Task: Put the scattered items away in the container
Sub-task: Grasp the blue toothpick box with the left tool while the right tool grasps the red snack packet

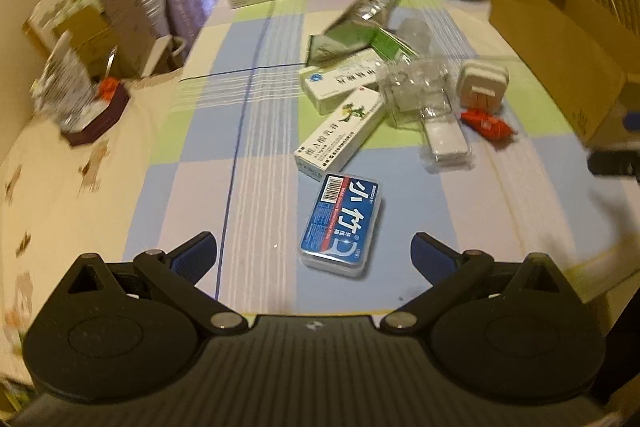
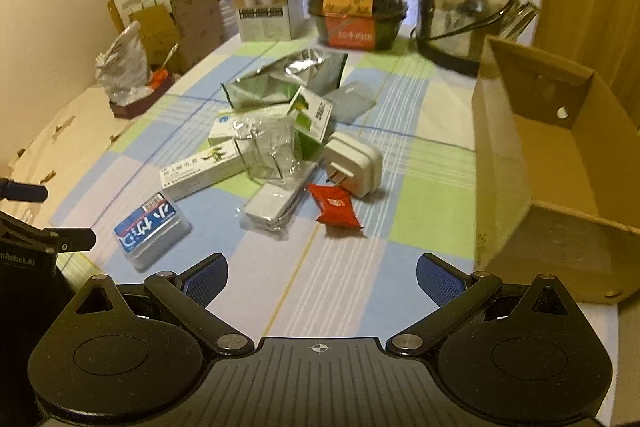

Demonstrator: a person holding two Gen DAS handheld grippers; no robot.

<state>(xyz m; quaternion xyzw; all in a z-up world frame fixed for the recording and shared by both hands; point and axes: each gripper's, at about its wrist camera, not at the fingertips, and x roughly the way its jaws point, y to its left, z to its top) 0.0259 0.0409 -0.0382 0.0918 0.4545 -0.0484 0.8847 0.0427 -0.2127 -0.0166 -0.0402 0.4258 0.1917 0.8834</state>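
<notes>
On checked cloth (image 2: 420, 187): one cardboard box (image 2: 560, 163), one red sachet (image 2: 336, 207), one charger (image 2: 354, 169).

On the checked tablecloth (image 2: 420, 195) are counted two long white medicine cartons (image 2: 198, 169), one blue floss case (image 2: 151, 227), one red sachet (image 2: 336, 207), one white plug adapter (image 2: 354, 163) and one silver foil pouch (image 2: 286, 77). One open cardboard box (image 2: 556, 163) is seen, and one steel kettle (image 2: 464, 15)
</notes>
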